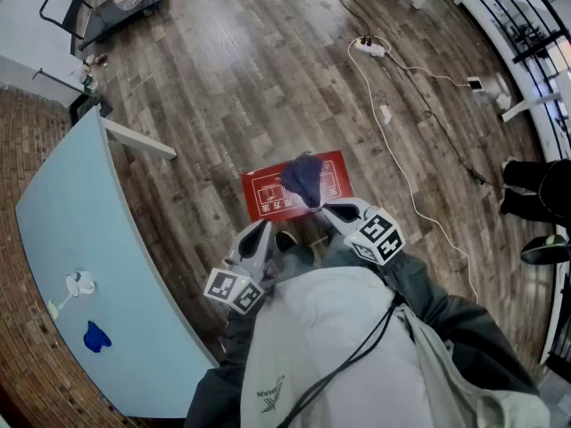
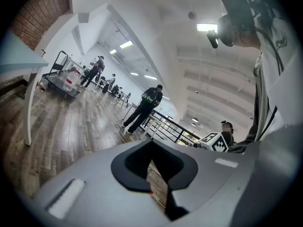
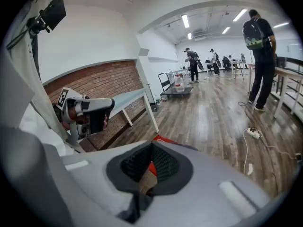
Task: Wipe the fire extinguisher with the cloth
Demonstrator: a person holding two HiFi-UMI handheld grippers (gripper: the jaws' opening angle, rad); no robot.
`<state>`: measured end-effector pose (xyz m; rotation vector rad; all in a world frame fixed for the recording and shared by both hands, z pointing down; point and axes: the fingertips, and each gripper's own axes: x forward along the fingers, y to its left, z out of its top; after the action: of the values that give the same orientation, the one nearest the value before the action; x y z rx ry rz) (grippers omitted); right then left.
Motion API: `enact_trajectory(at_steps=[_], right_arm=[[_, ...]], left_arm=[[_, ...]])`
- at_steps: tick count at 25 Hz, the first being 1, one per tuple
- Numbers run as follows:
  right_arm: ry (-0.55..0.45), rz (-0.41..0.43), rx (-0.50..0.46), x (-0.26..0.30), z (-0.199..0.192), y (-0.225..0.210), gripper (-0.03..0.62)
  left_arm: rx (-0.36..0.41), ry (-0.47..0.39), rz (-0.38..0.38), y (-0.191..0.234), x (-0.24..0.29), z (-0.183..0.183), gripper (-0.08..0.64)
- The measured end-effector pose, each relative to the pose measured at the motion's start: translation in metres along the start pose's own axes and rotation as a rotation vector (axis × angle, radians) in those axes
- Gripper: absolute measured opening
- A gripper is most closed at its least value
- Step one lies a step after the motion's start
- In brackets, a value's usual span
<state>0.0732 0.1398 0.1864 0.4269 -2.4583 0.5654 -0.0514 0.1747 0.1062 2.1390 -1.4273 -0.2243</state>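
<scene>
Red catches the eye first: the fire extinguisher box lies flat on the wood floor just ahead of both sets of fingers, white lettering facing up. On top of it sits the dark blue cloth, bunched, its narrow end running back to the very tips of the right gripper. That gripper tilts down at the box. Its own view has the two dark pads meeting at the tips, closed, with only a sliver of red and bare floor showing through the slot behind them. Whether a corner of cloth is nipped in there, can't tell. Over to the left gripper, alongside and a touch further back from the box, held nearly level. Its fingers are closed as well, tips together, nothing between them, floorboards showing through the gap. The cloth lies off to the right of those fingers, clear of them. Far out beyond the right fingers a white power strip rests on the boards, and a person stands with back turned across the room. Well off to the left of the left fingers, a pale blue table carries a small blue thing and a white one.
</scene>
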Motion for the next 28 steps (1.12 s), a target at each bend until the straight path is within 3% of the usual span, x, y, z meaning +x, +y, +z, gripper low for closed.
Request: enact_trajectory(at_steps=[13,19,21,24,28], right_arm=[[0.005,0.058,-0.047,0.0,-0.001,0.0,0.002],[0.048,0.05,-0.195,0.027,-0.015,-0.014,0.003],[0.068,0.028,-0.212,0.049,-0.021,-0.03,0.033],[0.1,-0.033,-0.235,0.095,-0.038,-0.064,0.192],[0.198,-0.085,-0.304,0.157,-0.07,-0.092,0.215]], left_arm=[[-0.009,-0.03,0.053,-0.001,-0.003,-0.003,0.002],[-0.052,-0.03,0.106,0.017,0.0,-0.023,0.002],[-0.065,-0.032,0.122,0.029,0.002,-0.033,0.002],[-0.078,-0.039,0.143,0.051,0.005,-0.053,0.002],[-0.114,-0.064,0.171,0.086,0.004,-0.074,0.002]])
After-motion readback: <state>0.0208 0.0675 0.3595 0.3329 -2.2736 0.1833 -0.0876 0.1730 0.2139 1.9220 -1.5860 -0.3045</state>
